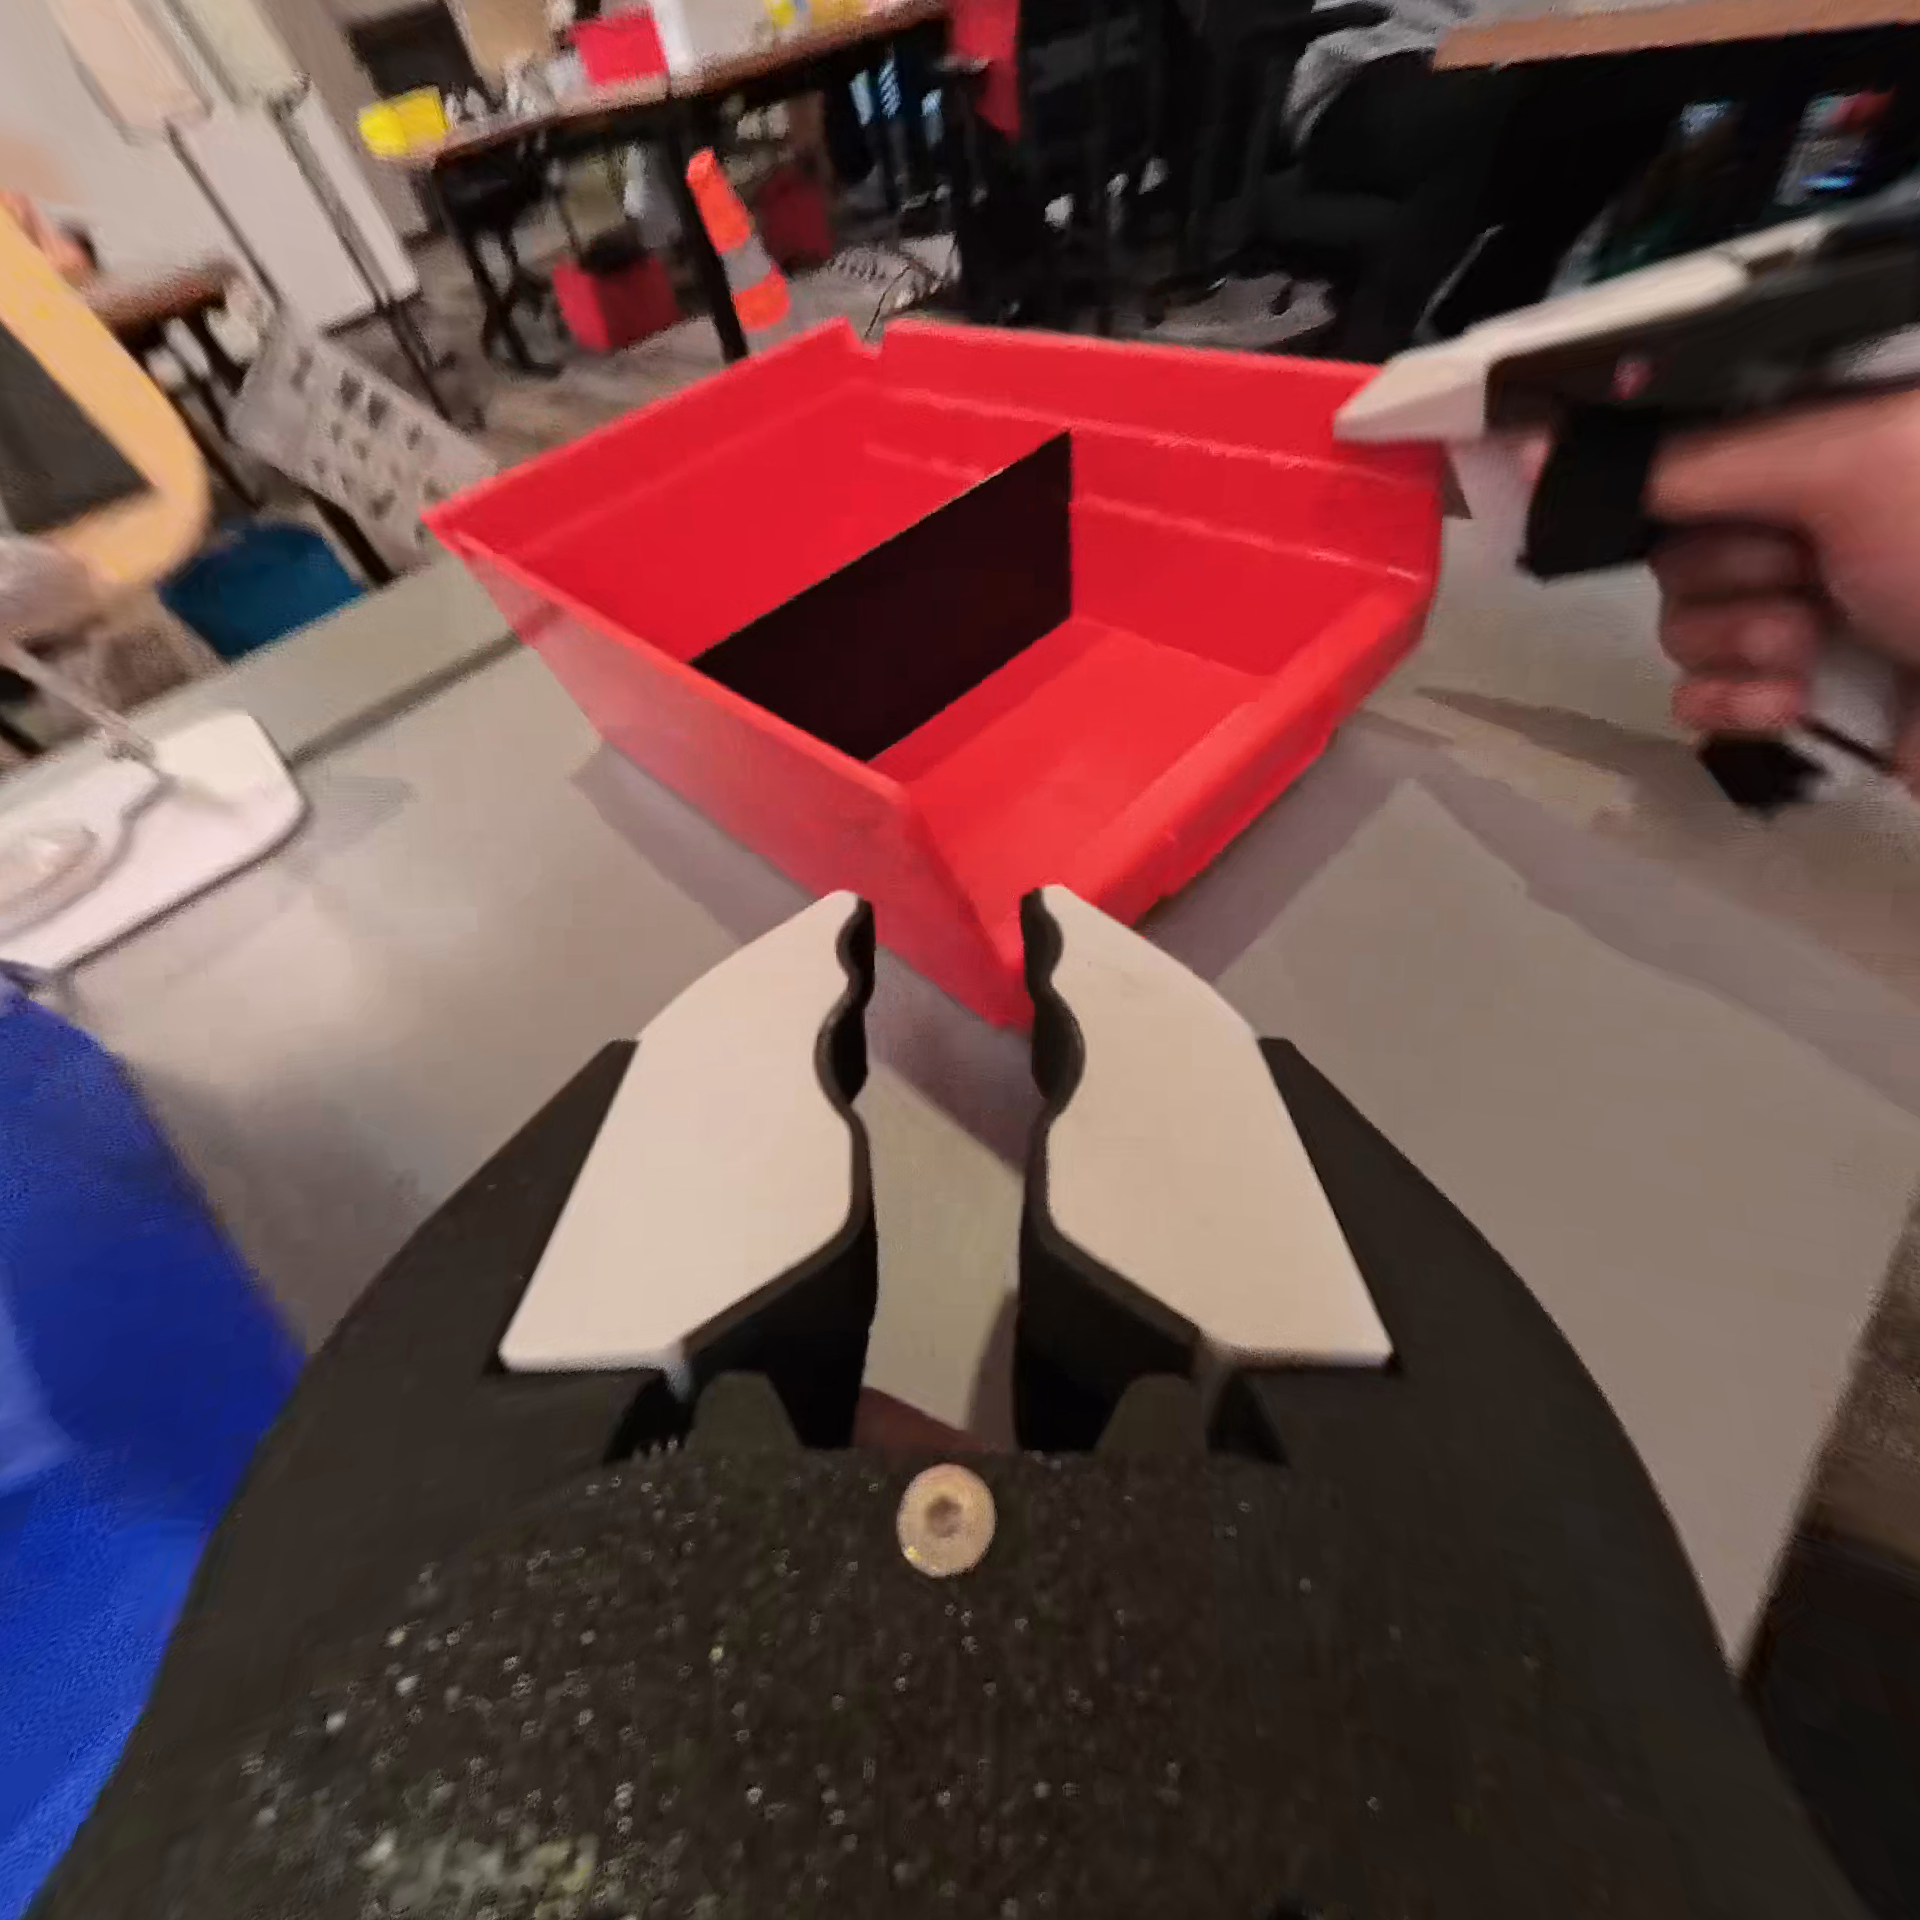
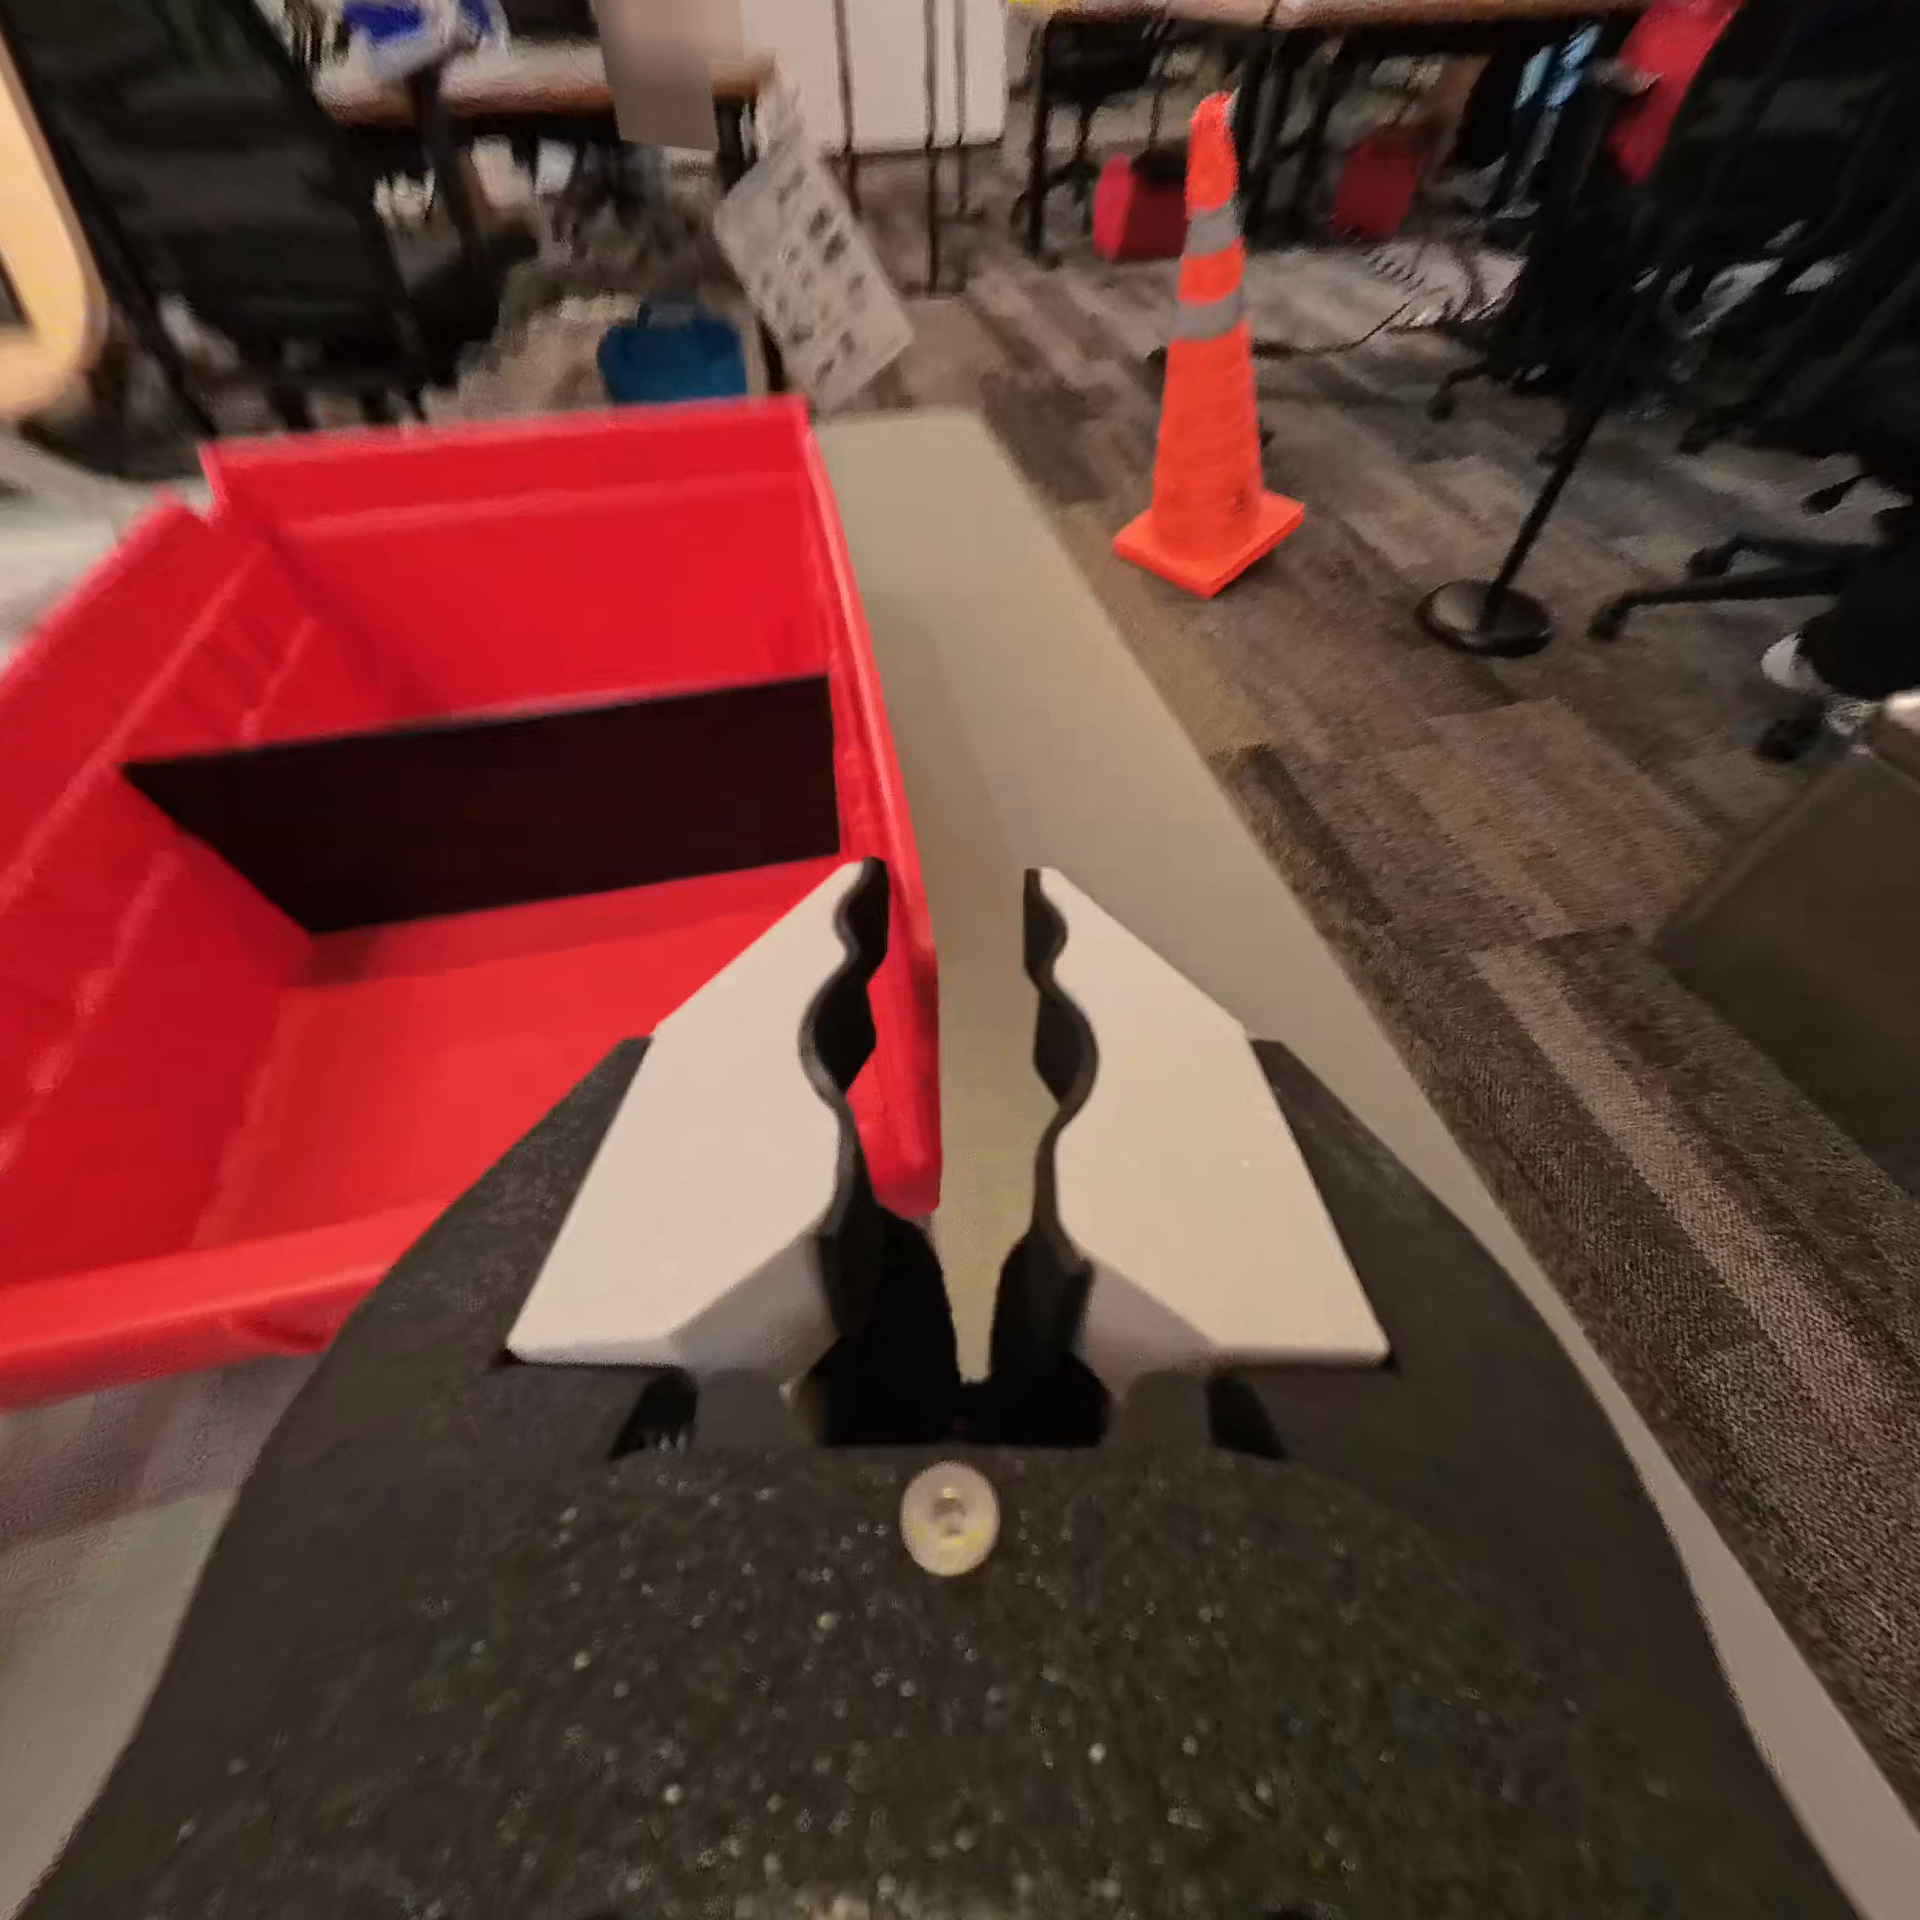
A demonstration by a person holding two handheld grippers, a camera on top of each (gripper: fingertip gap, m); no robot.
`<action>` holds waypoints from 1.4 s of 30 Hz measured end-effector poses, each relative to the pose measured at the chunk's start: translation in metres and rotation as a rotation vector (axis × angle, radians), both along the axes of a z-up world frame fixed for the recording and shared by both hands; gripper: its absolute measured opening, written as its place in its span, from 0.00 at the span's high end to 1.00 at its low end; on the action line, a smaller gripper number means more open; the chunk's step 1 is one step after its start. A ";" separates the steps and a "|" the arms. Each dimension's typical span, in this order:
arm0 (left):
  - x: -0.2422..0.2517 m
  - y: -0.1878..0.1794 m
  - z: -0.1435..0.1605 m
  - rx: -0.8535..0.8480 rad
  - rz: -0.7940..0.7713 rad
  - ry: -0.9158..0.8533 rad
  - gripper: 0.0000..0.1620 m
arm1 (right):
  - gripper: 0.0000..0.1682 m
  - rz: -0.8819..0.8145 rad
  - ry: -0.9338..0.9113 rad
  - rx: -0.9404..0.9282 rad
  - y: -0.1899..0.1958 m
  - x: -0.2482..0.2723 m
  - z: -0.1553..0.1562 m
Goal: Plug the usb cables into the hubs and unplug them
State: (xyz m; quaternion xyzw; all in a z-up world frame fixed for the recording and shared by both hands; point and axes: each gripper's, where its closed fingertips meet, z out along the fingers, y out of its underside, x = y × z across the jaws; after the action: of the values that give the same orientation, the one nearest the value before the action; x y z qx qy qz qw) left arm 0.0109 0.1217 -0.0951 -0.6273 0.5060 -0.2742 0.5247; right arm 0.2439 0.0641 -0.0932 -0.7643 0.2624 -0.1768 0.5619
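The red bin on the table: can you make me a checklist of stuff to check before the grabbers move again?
1. Red bin flat on the grey table: ok.
2. Black divider upright across the bin: ok.
3. Bin compartments empty: ok for the parts that show; the near corners are hidden.
4. Left gripper jaws apart with nothing between them, just short of the bin's near corner: ok.
5. Right gripper jaws apart astride the bin's side wall, not closed on it: ok. Whether a jaw touches the wall: cannot tell.
6. Picture sharpness: not ok, both views are blurred.
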 end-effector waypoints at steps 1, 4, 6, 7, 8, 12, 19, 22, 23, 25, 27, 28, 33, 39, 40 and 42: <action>-0.023 0.001 0.010 0.038 -0.008 -0.011 0.84 | 0.85 -0.024 -0.025 0.050 -0.005 -0.005 0.018; -0.109 0.032 0.035 0.101 0.092 -0.055 0.84 | 0.81 0.083 -0.141 0.182 0.015 -0.062 0.071; -0.176 0.076 0.042 0.087 0.279 -0.086 0.83 | 0.79 0.281 -0.159 0.184 0.056 -0.138 0.080; -0.210 0.099 0.041 0.064 0.383 -0.109 0.81 | 0.77 0.400 -0.133 0.178 0.078 -0.184 0.074; -0.240 0.120 0.036 0.035 0.478 -0.123 0.78 | 0.74 0.520 -0.079 0.173 0.098 -0.234 0.062; -0.300 0.165 -0.006 -0.135 0.638 -0.064 0.68 | 0.73 0.600 0.072 0.095 0.149 -0.347 -0.004; -0.295 0.185 -0.037 -0.211 0.549 0.024 0.93 | 0.99 0.371 0.114 -0.063 0.181 -0.349 -0.038; -0.308 0.187 -0.033 -0.232 0.576 0.006 0.96 | 1.00 0.325 0.022 -0.023 0.182 -0.362 -0.023; -0.316 0.188 -0.031 -0.240 0.577 -0.003 0.96 | 1.00 0.325 0.010 -0.001 0.184 -0.372 -0.017; -0.341 0.197 -0.021 -0.225 0.599 -0.019 0.97 | 0.99 0.348 0.006 0.033 0.192 -0.399 -0.007; -0.373 0.208 -0.012 -0.183 0.631 -0.021 0.97 | 0.99 0.380 -0.009 0.059 0.205 -0.431 0.002; -0.391 0.214 -0.007 -0.162 0.649 -0.021 0.97 | 0.99 0.402 -0.018 0.071 0.212 -0.449 0.005; -0.477 0.246 -0.003 -0.146 0.702 -0.033 0.98 | 0.98 0.501 -0.020 0.053 0.249 -0.532 -0.002; -0.520 0.274 -0.028 -0.163 0.714 0.031 0.98 | 0.96 0.577 0.033 -0.018 0.270 -0.574 -0.036; -0.522 0.276 -0.033 -0.191 0.718 0.007 0.98 | 0.96 0.606 0.037 -0.020 0.270 -0.577 -0.036; -0.523 0.277 -0.034 -0.232 0.709 -0.051 0.98 | 0.94 0.674 0.085 -0.024 0.266 -0.582 -0.036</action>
State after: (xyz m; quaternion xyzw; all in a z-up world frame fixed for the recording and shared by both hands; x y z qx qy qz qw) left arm -0.5118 0.3992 -0.1289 -0.8118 0.2096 -0.1467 0.5248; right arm -0.3380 0.3299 -0.1287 -0.8213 0.0160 0.0476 0.5682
